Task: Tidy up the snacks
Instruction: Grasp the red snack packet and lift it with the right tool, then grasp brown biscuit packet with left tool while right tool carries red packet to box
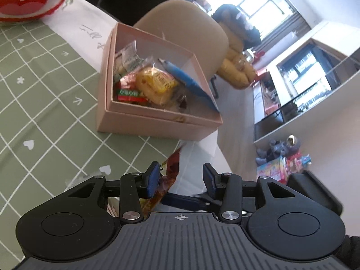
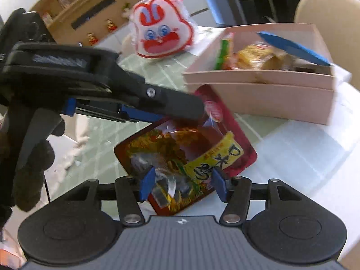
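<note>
A pink box (image 1: 157, 123) holds several wrapped snacks: a yellow one (image 1: 155, 85), a red-green one (image 1: 128, 93) and a blue packet (image 1: 189, 83). The box also shows in the right wrist view (image 2: 258, 99). A red snack bag (image 2: 186, 157) lies flat on the table just in front of the box. My right gripper (image 2: 182, 185) is open, its fingers either side of the bag's near end. My left gripper (image 1: 180, 180) is open above the bag's edge (image 1: 171, 171); its body (image 2: 112, 83) crosses the right wrist view from the left.
A bunny-face pouch (image 2: 162, 38) stands at the back of the green checked tablecloth (image 1: 45, 103). A beige chair (image 1: 180, 22) is behind the box. The table edge (image 1: 220, 153) drops off to the floor on the right.
</note>
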The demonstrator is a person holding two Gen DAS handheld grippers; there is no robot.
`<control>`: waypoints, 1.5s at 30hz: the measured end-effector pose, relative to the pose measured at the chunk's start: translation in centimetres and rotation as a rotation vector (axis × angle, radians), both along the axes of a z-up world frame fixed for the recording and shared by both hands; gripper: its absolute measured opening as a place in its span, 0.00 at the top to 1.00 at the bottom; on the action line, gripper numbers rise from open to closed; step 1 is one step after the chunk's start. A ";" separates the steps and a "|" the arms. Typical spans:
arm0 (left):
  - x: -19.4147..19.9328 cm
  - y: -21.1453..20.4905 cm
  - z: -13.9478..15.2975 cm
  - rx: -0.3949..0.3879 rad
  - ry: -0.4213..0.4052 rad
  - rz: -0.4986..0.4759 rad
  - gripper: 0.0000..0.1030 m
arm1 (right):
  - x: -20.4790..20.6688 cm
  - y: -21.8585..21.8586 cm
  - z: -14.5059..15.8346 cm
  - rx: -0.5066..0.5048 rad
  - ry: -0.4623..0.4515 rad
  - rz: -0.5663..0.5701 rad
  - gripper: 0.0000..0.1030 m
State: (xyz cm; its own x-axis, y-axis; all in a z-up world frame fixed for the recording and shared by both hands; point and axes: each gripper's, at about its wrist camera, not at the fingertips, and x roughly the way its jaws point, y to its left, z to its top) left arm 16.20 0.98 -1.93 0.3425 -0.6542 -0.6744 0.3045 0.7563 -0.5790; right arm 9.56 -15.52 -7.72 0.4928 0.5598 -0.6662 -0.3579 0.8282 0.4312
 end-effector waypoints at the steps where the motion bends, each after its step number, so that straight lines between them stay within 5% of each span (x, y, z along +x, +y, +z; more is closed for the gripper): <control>1: -0.1 0.1 0.2 0.000 0.001 0.009 0.55 | 0.2 0.3 0.0 0.002 -0.001 0.006 0.44; 15: -1.1 -1.3 -0.4 -0.019 0.085 0.057 0.57 | -0.7 -1.4 2.8 0.111 0.089 -0.096 0.40; 23: -1.2 -1.2 -0.9 -0.005 0.091 0.057 0.57 | -0.1 -4.8 -0.9 0.372 0.339 -0.257 0.33; 25: -1.2 -0.1 -0.4 -0.021 0.061 0.083 0.58 | 0.0 -5.0 -2.1 0.419 0.386 -0.280 0.39; 26: -1.2 0.7 0.0 -0.018 0.029 0.106 0.58 | 0.1 -5.1 -2.7 0.431 0.404 -0.280 0.61; 27: -1.1 1.7 0.4 0.009 -0.019 0.130 0.58 | 0.3 -5.0 -3.1 0.422 0.419 -0.267 0.79; 32: -0.4 3.1 -0.6 0.287 -0.137 0.115 0.58 | 0.2 -4.3 -1.8 0.323 0.353 -0.188 0.81; 40: -3.3 -1.4 -4.0 0.646 -0.270 -0.164 0.53 | 1.0 -6.7 4.7 0.095 0.144 -0.154 0.82; 45: -2.1 -0.9 -4.6 0.606 -0.218 -0.123 0.46 | 1.6 -6.0 6.0 -0.067 0.058 -0.138 0.82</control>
State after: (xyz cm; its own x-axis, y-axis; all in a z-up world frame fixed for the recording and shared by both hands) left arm 14.10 0.07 -6.52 0.4598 -0.2232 -0.8595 0.4717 0.8814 0.0235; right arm 11.18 -21.51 -1.67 0.5214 0.4431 -0.7293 -0.2146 0.8952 0.3905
